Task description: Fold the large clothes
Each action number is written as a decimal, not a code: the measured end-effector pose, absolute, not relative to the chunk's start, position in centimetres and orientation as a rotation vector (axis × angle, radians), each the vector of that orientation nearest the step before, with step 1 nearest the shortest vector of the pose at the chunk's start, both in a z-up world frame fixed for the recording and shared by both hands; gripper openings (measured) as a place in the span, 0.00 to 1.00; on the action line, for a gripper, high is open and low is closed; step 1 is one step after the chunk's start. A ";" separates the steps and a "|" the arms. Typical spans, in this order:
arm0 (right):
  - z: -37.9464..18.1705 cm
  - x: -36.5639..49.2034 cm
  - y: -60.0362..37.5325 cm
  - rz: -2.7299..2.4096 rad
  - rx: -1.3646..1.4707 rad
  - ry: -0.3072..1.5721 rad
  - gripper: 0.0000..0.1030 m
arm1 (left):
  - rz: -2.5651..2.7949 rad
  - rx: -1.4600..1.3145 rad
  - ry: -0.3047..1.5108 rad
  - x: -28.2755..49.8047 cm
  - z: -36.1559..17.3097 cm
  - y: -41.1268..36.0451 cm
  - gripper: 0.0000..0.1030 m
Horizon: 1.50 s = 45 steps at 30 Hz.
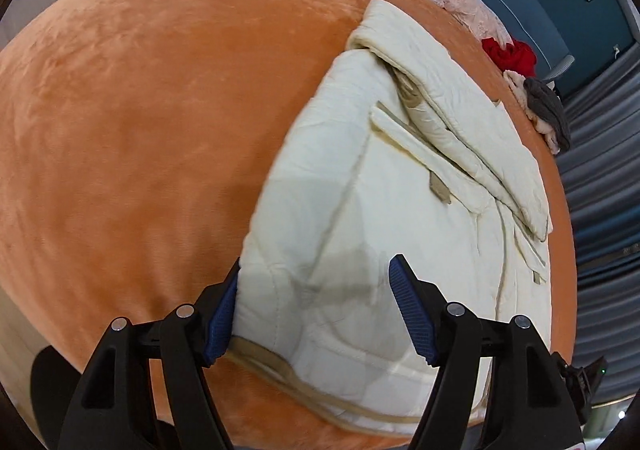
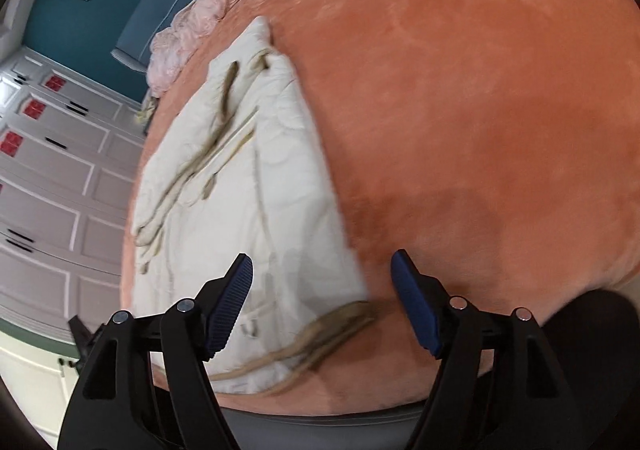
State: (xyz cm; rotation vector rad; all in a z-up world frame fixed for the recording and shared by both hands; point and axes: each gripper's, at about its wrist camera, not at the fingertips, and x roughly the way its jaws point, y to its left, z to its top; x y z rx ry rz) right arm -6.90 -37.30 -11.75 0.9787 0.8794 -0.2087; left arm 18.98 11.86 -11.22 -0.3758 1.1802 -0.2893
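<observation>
A cream padded coat (image 1: 380,186) is lying partly folded on the orange bed cover (image 1: 140,110), its tan-trimmed hem at the near edge. The left gripper (image 1: 314,310) is being held wide open over the near left corner, gripping nothing; the right gripper (image 2: 322,302) is equally spread over the near right corner, also empty. Both corners are best being pinched together, deep enough to catch every layer, before the hem is lifted evenly toward the far end.

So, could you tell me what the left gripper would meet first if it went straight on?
Most likely the cream coat: the open left gripper already points at its near end, though depth is unclear.
</observation>
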 end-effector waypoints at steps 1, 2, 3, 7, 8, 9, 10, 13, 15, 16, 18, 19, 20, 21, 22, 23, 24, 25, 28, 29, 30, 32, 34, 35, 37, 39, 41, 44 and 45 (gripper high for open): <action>-11.9 -6.6 -36.9 -0.190 0.982 0.883 0.61 | -0.277 -0.383 1.181 19.1 -11.3 11.7 0.64; -12.0 -6.2 -36.4 -0.180 0.976 0.891 0.59 | -0.260 -0.395 1.184 19.1 -11.5 11.7 0.62; -12.0 -6.0 -35.9 -0.181 0.955 0.894 0.52 | -0.249 -0.412 1.180 19.0 -11.6 12.0 0.54; -11.2 -4.9 -35.1 -0.188 0.908 0.914 0.14 | -0.231 -0.379 1.156 18.3 -10.7 12.6 0.13; -10.5 -4.9 -35.0 -0.183 0.895 0.899 0.10 | -0.242 -0.357 1.138 17.9 -10.0 12.6 0.11; -9.8 -5.1 -34.9 -0.177 0.872 0.890 0.07 | -0.249 -0.339 1.116 17.5 -9.1 12.7 0.07; -9.0 -5.1 -34.7 -0.170 0.849 0.888 0.07 | -0.250 -0.319 1.099 17.4 -8.5 12.8 0.06; -6.9 -5.9 -34.6 -0.147 0.787 0.894 0.05 | -0.285 -0.284 1.057 16.4 -6.1 13.2 0.06; -5.5 -6.5 -34.3 -0.118 0.741 0.910 0.05 | -0.314 -0.247 1.043 15.1 -4.3 13.5 0.05; -4.4 -7.1 -33.8 -0.095 0.690 0.931 0.05 | -0.327 -0.219 1.038 14.3 -3.5 13.7 0.05; -3.1 -8.4 -33.0 -0.057 0.610 0.977 0.05 | -0.348 -0.181 1.040 12.9 -2.5 14.0 0.05; -2.6 -9.1 -32.7 -0.042 0.580 1.001 0.05 | -0.362 -0.149 1.049 11.7 -1.9 14.3 0.05; -1.9 -10.4 -32.0 -0.018 0.527 1.044 0.05 | -0.377 -0.109 1.068 10.3 -1.4 14.7 0.05; -1.3 -11.8 -31.4 0.001 0.482 1.087 0.05 | -0.387 -0.084 1.081 9.3 -1.1 15.0 0.05; -0.9 -12.4 -31.1 0.011 0.459 1.112 0.05 | -0.401 -0.033 1.104 7.6 -0.7 15.3 0.05; -0.4 -13.8 -30.5 0.026 0.426 1.152 0.05 | -0.410 0.004 1.124 6.3 -0.5 15.5 0.05; 0.0 -15.1 -30.1 0.036 0.411 1.180 0.05 | -0.421 0.037 1.155 4.3 -0.2 16.0 0.05; 0.5 -16.7 -29.6 0.048 0.401 1.214 0.05 | -0.425 0.048 1.173 2.9 -0.1 16.8 0.05; 1.6 -19.8 -27.5 0.070 0.391 1.266 0.05 | -0.419 0.055 1.205 -1.4 0.6 18.5 0.05; 1.8 -20.4 -27.2 0.071 0.401 1.272 0.05 | -0.412 0.043 1.206 -2.2 0.8 18.9 0.05; 1.9 -21.1 -26.9 0.072 0.414 1.275 0.05 | -0.405 0.021 1.207 -2.8 1.0 19.3 0.05; 2.2 -21.5 -26.7 0.065 0.412 1.265 0.05 | -0.393 -0.013 1.200 -3.9 1.5 19.6 0.05; 2.8 -20.6 -27.2 0.060 0.422 1.234 0.05 | -0.392 -0.025 1.173 -3.8 2.1 19.2 0.05; 3.5 -19.7 -27.7 0.051 0.424 1.205 0.05 | -0.394 -0.029 1.159 -3.3 2.6 19.0 0.05; 5.0 -17.9 -28.5 0.035 0.439 1.128 0.05 | -0.404 -0.051 1.117 -2.0 3.8 18.5 0.05; 6.0 -16.4 -29.0 0.015 0.447 1.054 0.05 | -0.409 -0.059 1.058 0.0 5.1 17.9 0.06; 6.8 -14.3 -30.1 -0.008 0.457 0.979 0.05 | -0.406 -0.055 1.010 1.7 6.2 17.1 0.06; 7.1 -10.8 -31.6 -0.046 0.515 0.886 0.05 | -0.391 -0.033 0.936 4.9 7.0 15.6 0.07; 7.0 -9.8 -32.1 -0.059 0.532 0.866 0.05 | -0.381 -0.030 0.922 5.7 7.0 15.3 0.07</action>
